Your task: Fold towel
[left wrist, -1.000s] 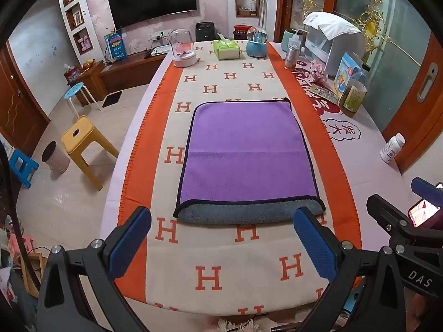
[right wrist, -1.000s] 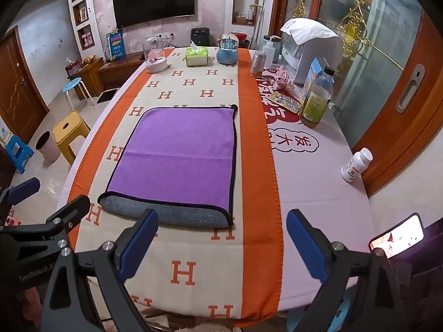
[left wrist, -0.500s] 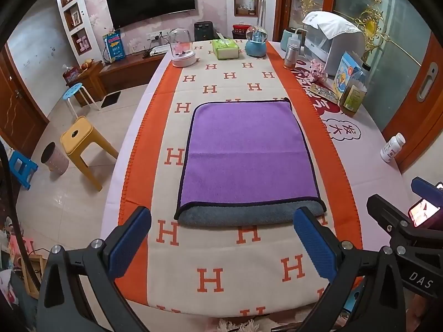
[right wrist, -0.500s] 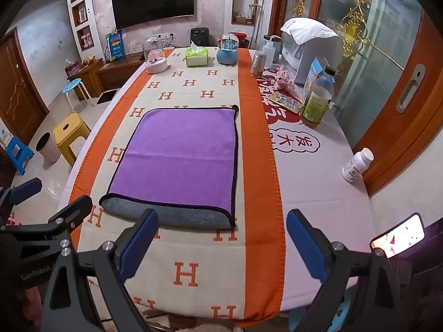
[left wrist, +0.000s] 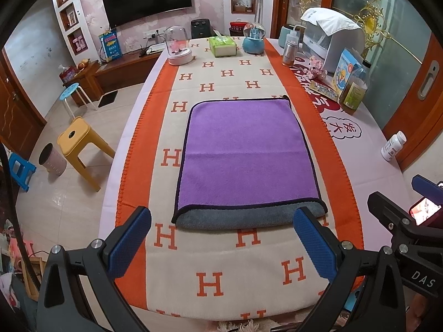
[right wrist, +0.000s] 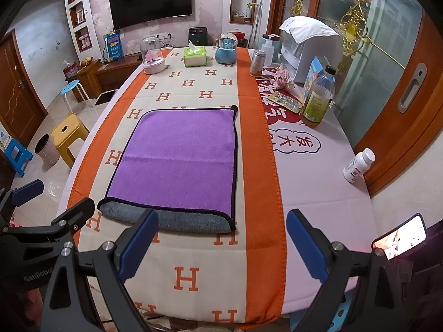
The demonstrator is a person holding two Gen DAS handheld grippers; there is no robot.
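A purple towel (left wrist: 243, 155) with a black border lies folded flat on the orange-and-cream table runner (left wrist: 210, 251). Its grey underside shows along the near edge. It also shows in the right wrist view (right wrist: 180, 160). My left gripper (left wrist: 221, 243) is open and empty, held above the table's near end, short of the towel's near edge. My right gripper (right wrist: 221, 246) is open and empty, to the right of the left one and just short of the towel's near right corner. Each gripper shows at the edge of the other's view.
At the far end stand a tissue box (left wrist: 222, 45), a snow globe (left wrist: 254, 40) and a glass dome (left wrist: 179, 46). On the right are an oil bottle (right wrist: 317, 98), a white pill bottle (right wrist: 357, 165), a can and a covered appliance. Stools and a bin stand on the floor to the left.
Both grippers have crept slightly forward towards the towel's near edge. The towel has not moved and both grippers stay open.
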